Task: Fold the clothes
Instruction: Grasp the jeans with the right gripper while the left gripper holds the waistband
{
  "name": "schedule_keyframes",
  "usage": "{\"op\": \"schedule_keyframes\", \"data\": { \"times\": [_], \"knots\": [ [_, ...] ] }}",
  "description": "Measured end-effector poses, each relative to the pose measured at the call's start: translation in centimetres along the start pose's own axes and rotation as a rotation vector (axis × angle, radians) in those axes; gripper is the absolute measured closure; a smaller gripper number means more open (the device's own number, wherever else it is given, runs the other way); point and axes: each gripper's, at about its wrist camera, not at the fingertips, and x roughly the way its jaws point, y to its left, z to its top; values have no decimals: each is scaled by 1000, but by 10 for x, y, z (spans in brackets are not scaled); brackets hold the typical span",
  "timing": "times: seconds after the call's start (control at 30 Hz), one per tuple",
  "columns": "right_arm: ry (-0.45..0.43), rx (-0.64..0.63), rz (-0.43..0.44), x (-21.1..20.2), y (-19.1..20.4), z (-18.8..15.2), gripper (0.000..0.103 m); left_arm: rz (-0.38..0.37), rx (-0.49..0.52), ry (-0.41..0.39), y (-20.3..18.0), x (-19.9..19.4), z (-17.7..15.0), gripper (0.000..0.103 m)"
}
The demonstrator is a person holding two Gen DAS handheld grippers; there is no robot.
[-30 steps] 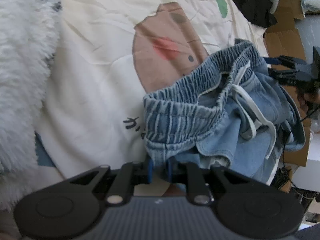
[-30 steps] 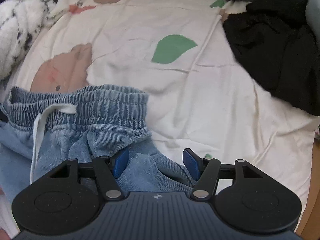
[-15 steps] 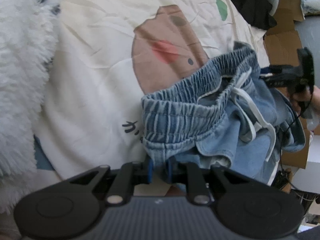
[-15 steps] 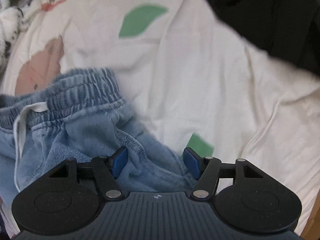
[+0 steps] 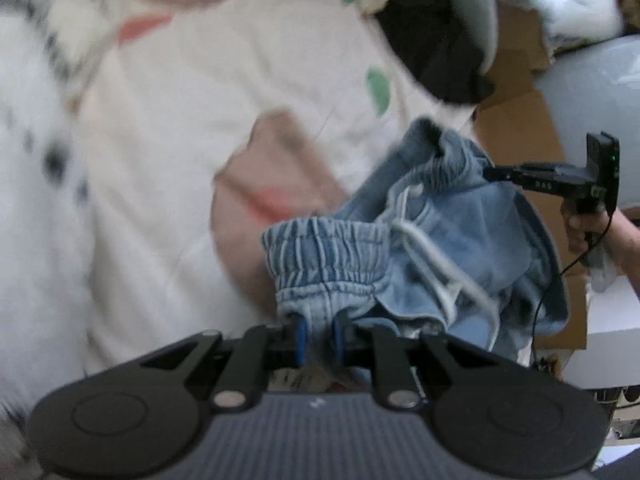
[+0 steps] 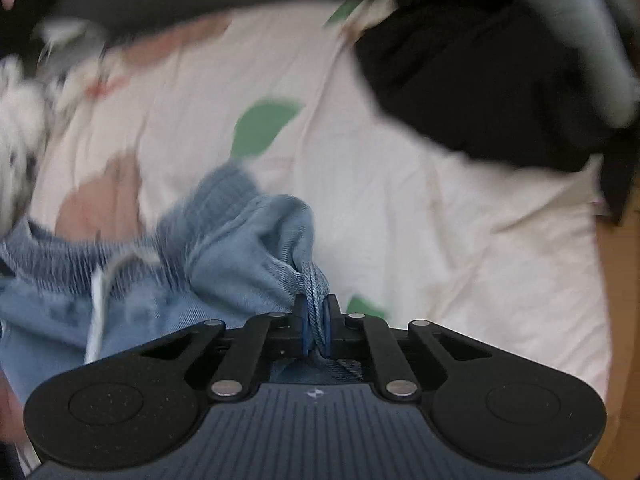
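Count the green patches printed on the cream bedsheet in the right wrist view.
3: a large one mid-sheet, a small one beside the right gripper, one at the far edge. Clothes may hide more.

The denim shorts [image 5: 448, 240] are light blue, soft and washed, with a darker ribbed elastic waistband [image 5: 328, 256] and a white drawstring [image 5: 436, 268] hanging in loops from its front. They hang bunched and crumpled above the cream bed sheet [image 5: 168, 168], stretched between two pinched points: one part of the waistband at 6 o'clock in the left wrist view, another bit of edge at 3 o'clock of it. In the right wrist view the fabric [image 6: 244, 256] fills the 8 o'clock area, gathered into a tight fold with a stitched hem [image 6: 316, 284] at 6 o'clock. The waistband gapes open, showing the paler inside. Motion blur softens the finer detail.
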Motion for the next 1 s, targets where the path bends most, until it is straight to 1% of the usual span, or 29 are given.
{"op": "schedule_keyframes", "data": {
  "times": [0.07, 0.23, 0.3, 0.33, 0.37, 0.4, 0.5, 0.57, 0.67, 0.7, 0.73, 0.77, 0.8, 0.83, 0.9, 0.97, 1.0],
  "knots": [
    [-50, 32, -11, -18, -6, 7, 97, 4, 16, -43, -5, -8, 10, 89],
    [-151, 39, -29, -49, -6, 22, 97, 26, 45, -157, -15, -30, 35, 90],
    [-194, 57, -47, -57, -10, 27, 97, 38, 62, -204, -18, -37, 46, 90],
    [-213, 66, -61, -60, -12, 29, 97, 50, 62, -209, -18, -35, 50, 90],
    [-209, 61, -84, -53, -13, 29, 97, 62, 62, -214, -17, -34, 55, 90],
    [-205, 56, -107, -47, -13, 29, 97, 77, 53, -203, -15, -28, 57, 90],
    [-190, 41, -172, -25, -13, 29, 97, 139, 67, -159, -5, -7, 58, 90],
    [-147, 30, -181, 3, -10, 27, 96, 171, 44, -124, 4, 9, 56, 90],
    [-74, 26, -217, 37, -7, 26, 93, 185, 43, -100, 12, 16, 52, 89],
    [-71, 31, -210, 39, -9, 25, 89, 190, 43, -92, 14, 18, 50, 89],
    [-67, 36, -203, 41, -10, 25, 83, 195, 42, -84, 17, 20, 49, 89],
    [-65, 41, -196, 42, -11, 24, 81, 194, 35, -80, 19, 20, 48, 89],
    [-69, 43, -191, 39, -13, 24, 72, 192, 28, -76, 22, 20, 47, 89],
    [-73, 45, -186, 36, -14, 23, 68, 189, 23, -76, 24, 19, 48, 89],
    [-82, 53, -179, 29, -18, 24, 64, 183, 18, -78, 26, 19, 48, 88],
    [-101, 61, -178, 20, -21, 27, 63, 176, 14, -80, 26, 19, 48, 88],
    [-112, 64, -179, 16, -22, 30, 62, 181, 11, -79, 26, 18, 48, 85]
  ]
}}
